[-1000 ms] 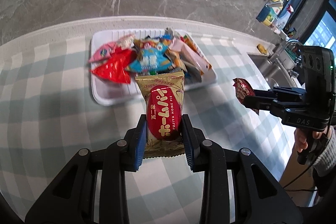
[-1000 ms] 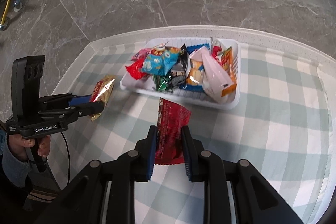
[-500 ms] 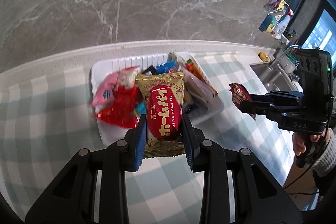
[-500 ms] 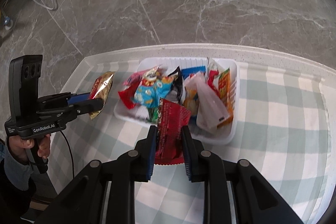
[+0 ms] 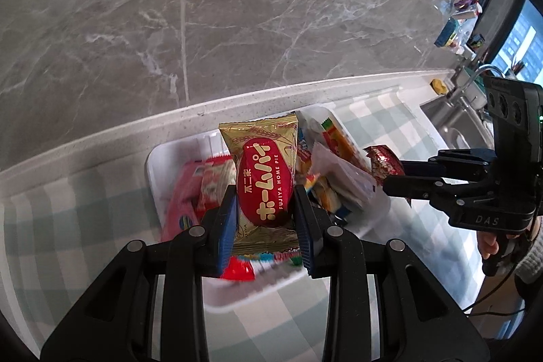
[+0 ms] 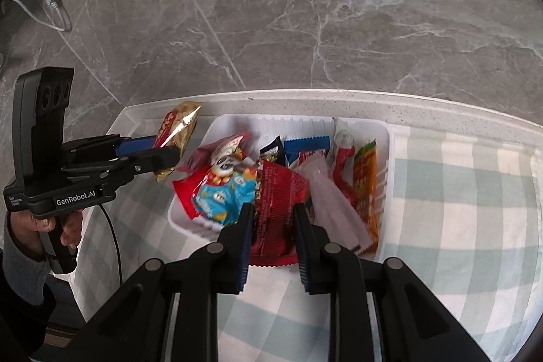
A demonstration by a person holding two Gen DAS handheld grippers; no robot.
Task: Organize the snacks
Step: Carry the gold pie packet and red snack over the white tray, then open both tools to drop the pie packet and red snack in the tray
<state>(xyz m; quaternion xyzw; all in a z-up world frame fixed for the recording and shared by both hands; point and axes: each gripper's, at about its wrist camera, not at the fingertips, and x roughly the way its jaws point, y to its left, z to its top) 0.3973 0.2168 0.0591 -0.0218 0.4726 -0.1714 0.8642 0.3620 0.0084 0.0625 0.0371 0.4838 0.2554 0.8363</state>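
Here the left gripper [image 5: 264, 212] is held level over the near part of the white tray [image 5: 154, 158], its blue-padded fingers [image 5: 228, 219] clamped on the sides of a gold Home Pie packet [image 5: 263, 178] with a red oval label. The packet stands upright between the pads, its top edge reaching toward the tray's far rim. From the right wrist view the same gripper [image 6: 169, 155] comes in from the left, gripped from below by a bare hand [image 6: 68, 226] in a grey sleeve, the gold packet [image 6: 176, 131] hanging just beside the tray's left end, above the checked cloth.

The right gripper [image 6: 271, 216] points across the tray's near rim [image 6: 176, 219], closed on a red foil packet [image 6: 278, 192] that rises upright between its pads [image 6: 245, 226]. In the left wrist view it [image 5: 390, 182] reaches in level from the right, the foil packet [image 5: 381, 160] at its tips beside the tray's right end.

Beyond the tips, the tray is heaped with snacks: a light blue bag [image 6: 220, 192] on the left, a pale wrapper [image 6: 325, 192] in the middle, an orange packet [image 6: 366, 185] along the right wall. The tray sits on a green-and-white checked cloth [image 6: 458, 209] near the counter's white back edge [image 6: 339, 100], with a grey marble wall [image 6: 305, 5] behind.
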